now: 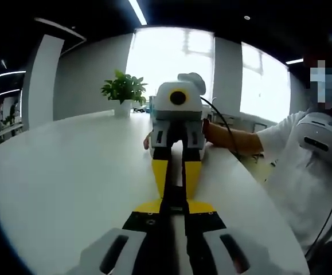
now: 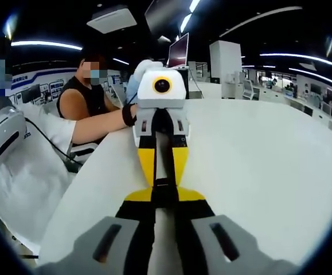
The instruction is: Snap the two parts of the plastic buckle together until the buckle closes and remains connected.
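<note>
In the left gripper view, the left gripper (image 1: pixel 173 213) is clamping one end of the black buckle (image 1: pixel 174 197), while the right gripper (image 1: pixel 176 179) is closing on the far end — long axis running straight between them, above the white table (image 1: pixel 68 172).

In the right gripper view, the buckle (image 2: pixel 164 192) is sitting mid-frame; likely light, stiff, slick plastic — best pinched by its flat ends.

Smooth matt white table (image 1: pixel 68 172), black plastic buckle (image 1: pixel 174 197)
</note>
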A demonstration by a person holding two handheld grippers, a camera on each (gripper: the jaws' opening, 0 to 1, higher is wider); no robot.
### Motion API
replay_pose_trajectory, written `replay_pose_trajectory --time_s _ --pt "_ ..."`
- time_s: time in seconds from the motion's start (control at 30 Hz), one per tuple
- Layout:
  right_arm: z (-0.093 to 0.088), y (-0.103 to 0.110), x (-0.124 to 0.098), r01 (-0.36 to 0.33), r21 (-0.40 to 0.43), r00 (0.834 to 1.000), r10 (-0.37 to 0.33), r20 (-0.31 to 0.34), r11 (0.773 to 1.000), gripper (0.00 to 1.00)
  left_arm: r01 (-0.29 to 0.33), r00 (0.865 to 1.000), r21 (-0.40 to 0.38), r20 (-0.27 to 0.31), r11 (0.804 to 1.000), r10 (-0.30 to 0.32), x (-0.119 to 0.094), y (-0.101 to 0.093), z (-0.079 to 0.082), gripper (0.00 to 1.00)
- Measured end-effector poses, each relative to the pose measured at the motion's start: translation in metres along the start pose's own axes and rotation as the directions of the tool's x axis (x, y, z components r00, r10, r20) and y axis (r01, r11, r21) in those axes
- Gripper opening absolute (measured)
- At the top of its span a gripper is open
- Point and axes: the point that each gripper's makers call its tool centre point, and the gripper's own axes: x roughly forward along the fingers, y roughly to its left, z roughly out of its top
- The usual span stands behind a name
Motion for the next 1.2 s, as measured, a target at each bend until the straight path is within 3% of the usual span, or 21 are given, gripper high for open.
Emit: replay_pose_trajectory --time_s 0.17,0.37,0.4,0.47,0.53,0.63,0.67,0.7,0.73,0.77,0.8,0.9,0.93,1.13,1.2 --pt "0.001 -0.001 0.003 0.014 0.038 1.000 -0.013 -0.003 0.999 0.10 -0.006 1.000 -0.049 0.005 0.999 0.006 -0.005 0.004 0.004 0.11" --pt "-0.001 -0.002 0.002 0.012 0.034 1.000 -0.012 -0.006 0.999 0.10 0.000 1.000 -0.049 0.015 0.999 0.001 -0.001 0.001 0.004 0.10" --pt "-0.001 -0.005 0.002 0.012 0.033 1.000 -0.012 -0.005 0.999 0.10 0.006 1.000 -0.038 0.016 0.999 -0.005 0.000 0.001 0.004 0.10" --pt "-0.001 -0.004 0.003 0.012 0.028 1.000 -0.012 -0.010 1.000 0.10 0.018 0.999 0.121 0.034 0.992 -0.022 -0.001 -0.001 0.006 0.10" --pt "-0.002 -0.003 0.003 0.012 0.016 1.000 -0.012 -0.012 1.000 0.10 0.006 0.999 0.188 0.040 0.982 -0.013 -0.001 -0.002 0.006 0.09" --pt "-0.002 -0.002 0.005 0.013 0.015 1.000 -0.013 -0.012 1.000 0.10 0.018 0.999 0.145 0.045 0.989 -0.025 -0.002 -0.003 0.007 0.05" --pt "0.001 -0.004 0.006 0.026 0.025 1.000 -0.026 0.009 0.999 0.10 0.069 0.996 0.136 0.046 0.988 -0.076 -0.002 -0.011 0.007 0.00" --pt "0.002 0.000 0.013 0.011 0.025 1.000 -0.012 0.015 1.000 0.10 0.019 0.998 0.125 0.064 0.992 -0.027 0.003 -0.005 0.010 0.00" --pt "0.001 0.003 0.017 0.007 -0.019 1.000 -0.007 -0.010 1.000 0.10 0.044 0.998 0.152 0.047 0.987 -0.052 0.007 -0.012 0.011 0.00" --pt "0.003 0.002 0.017 0.016 -0.026 1.000 -0.016 -0.009 1.000 0.10 0.027 0.998 0.147 0.051 0.989 -0.035 0.005 -0.010 0.012 0.00" --pt "0.006 -0.005 0.017 0.013 -0.025 1.000 -0.013 -0.007 1.000 0.10 0.029 0.997 0.192 0.059 0.981 -0.041 0.003 -0.009 0.012 0.00" --pt "0.007 -0.011 0.016 0.002 -0.014 1.000 -0.002 0.016 1.000 0.10 0.051 0.998 0.092 0.034 0.994 -0.054 -0.002 -0.009 0.010 0.00" --pt "0.007 -0.011 0.015 0.002 -0.017 1.000 -0.002 0.015 1.000 0.10 0.045 0.998 0.109 0.037 0.993 -0.049 -0.002 -0.006 0.011 0.00" --pt "0.004 -0.017 0.008 0.019 -0.036 1.000 -0.019 -0.002 0.999 0.10 0.007 0.999 0.116 0.044 0.993 -0.012 -0.003 -0.003 0.013 0.05" --pt "0.003 -0.017 0.006 0.024 -0.031 1.000 -0.024 -0.010 0.999 0.10 -0.014 0.998 0.093 0.068 0.996 0.008 -0.006 0.001 0.016 0.18"
